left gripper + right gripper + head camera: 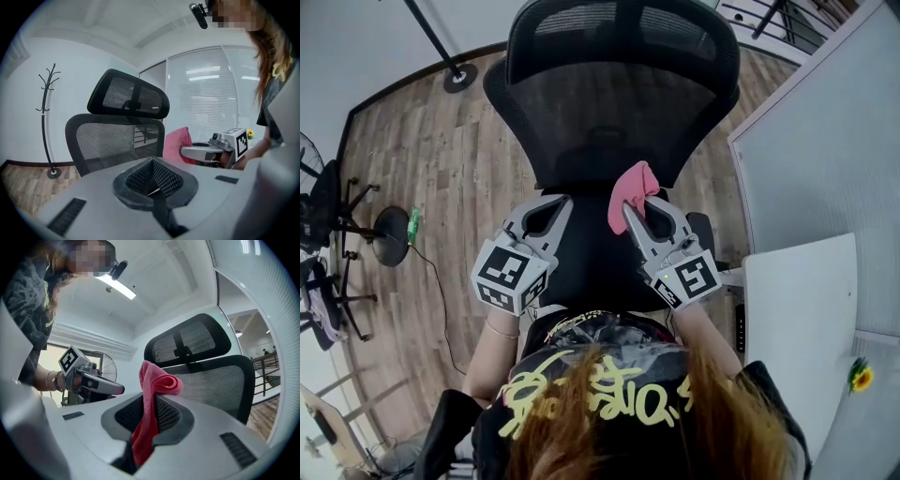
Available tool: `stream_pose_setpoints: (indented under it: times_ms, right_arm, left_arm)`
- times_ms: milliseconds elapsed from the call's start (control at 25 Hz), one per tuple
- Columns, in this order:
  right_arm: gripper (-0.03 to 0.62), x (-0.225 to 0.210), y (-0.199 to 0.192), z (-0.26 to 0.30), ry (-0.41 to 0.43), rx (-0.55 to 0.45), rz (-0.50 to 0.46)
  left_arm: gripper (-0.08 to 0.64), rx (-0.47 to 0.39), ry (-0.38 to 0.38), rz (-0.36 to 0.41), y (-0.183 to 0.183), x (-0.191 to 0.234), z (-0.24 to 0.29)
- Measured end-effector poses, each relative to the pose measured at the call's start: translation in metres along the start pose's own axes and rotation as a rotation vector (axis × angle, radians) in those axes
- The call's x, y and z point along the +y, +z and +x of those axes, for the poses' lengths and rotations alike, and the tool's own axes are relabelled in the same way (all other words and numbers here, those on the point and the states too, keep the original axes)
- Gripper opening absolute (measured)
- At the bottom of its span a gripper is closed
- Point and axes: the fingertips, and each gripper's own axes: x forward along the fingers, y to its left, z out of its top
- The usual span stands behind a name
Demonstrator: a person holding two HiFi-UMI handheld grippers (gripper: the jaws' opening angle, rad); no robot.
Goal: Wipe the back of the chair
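Right gripper (151, 404) is clamping 1 pink cloth (158, 380); left gripper (152, 161) is sitting closed, empty, beside it. Mesh chair back (609, 122) ahead: likely needing cloth pressed flat, overlapping strokes.

No words, numbers or brand names legible anywhere. Yellow lettering (581, 398) on the person's black shirt (609, 337) is graffiti-style and cannot be read. The marker cube (508, 275) on the left gripper (546, 211) and the marker cube (692, 279) on the right gripper (642, 208) carry black-and-white square code patterns only, no characters.
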Motion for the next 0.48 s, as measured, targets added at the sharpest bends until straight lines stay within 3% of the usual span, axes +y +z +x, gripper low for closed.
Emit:
stream_pose_setpoints:
  times_ms: [480]
  right_arm:
    - [0.058, -0.0021, 0.0005, -0.0062, -0.012, 0.001, 0.000]
  left_arm:
    - [-0.008, -0.009, -0.020, 0.012, 0.0054, -0.0093, -0.0011]
